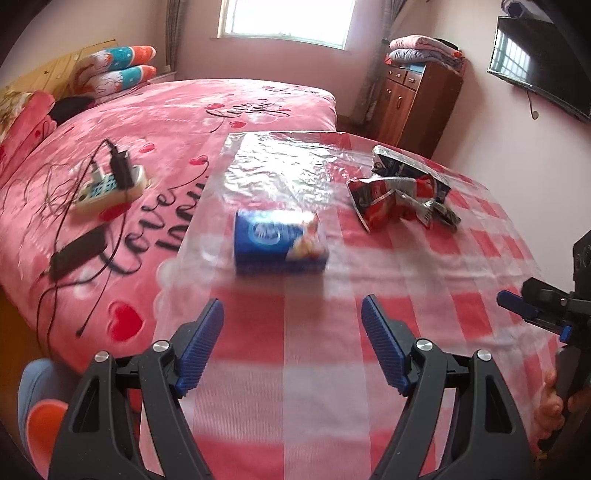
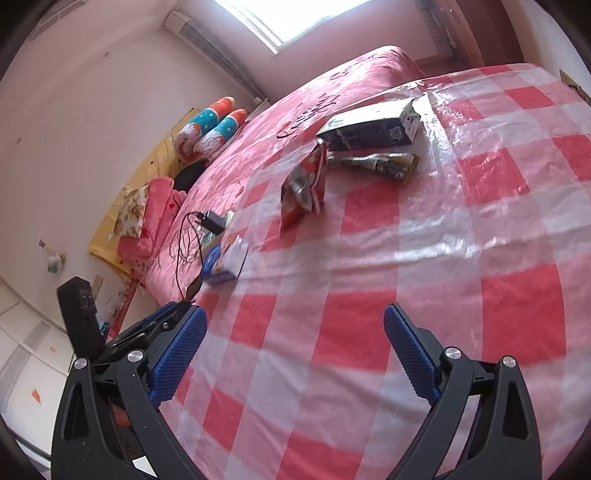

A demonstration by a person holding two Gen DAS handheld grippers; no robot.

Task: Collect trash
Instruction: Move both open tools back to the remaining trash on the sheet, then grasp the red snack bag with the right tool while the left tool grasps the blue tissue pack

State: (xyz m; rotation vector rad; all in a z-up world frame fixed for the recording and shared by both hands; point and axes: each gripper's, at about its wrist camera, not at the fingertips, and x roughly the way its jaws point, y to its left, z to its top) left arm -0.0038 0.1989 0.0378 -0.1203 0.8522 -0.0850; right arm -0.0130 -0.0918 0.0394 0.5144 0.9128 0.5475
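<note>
Left gripper hangs low over the near edge of the checked cloth, jaws spread wide, nothing between the blue pads, nothing touched. Right gripper shows the same in its own view: jaws wide apart, empty, poised above the red and white squares, and it peeks in at the right edge of the left view with a hand wrapped round its handle. Just past the left gripper sits the blue box, flat on the clear plastic sheet that covers the cloth, a little blurred. In the right view that box lies off to the left, near the cloth's edge. Further on and to the right comes the trash pile: a torn red wrapper, crumpled and standing half open, with a dark pack beside it and a black carton just behind, all close together. The right view shows the red wrapper nearest, the dark pack beyond it and the carton lying on its side at the back. Left of the cloth, on the pink bedspread, a power strip rests with a black plug and cables. Far back, pillows, a window and a wooden cabinet.
</note>
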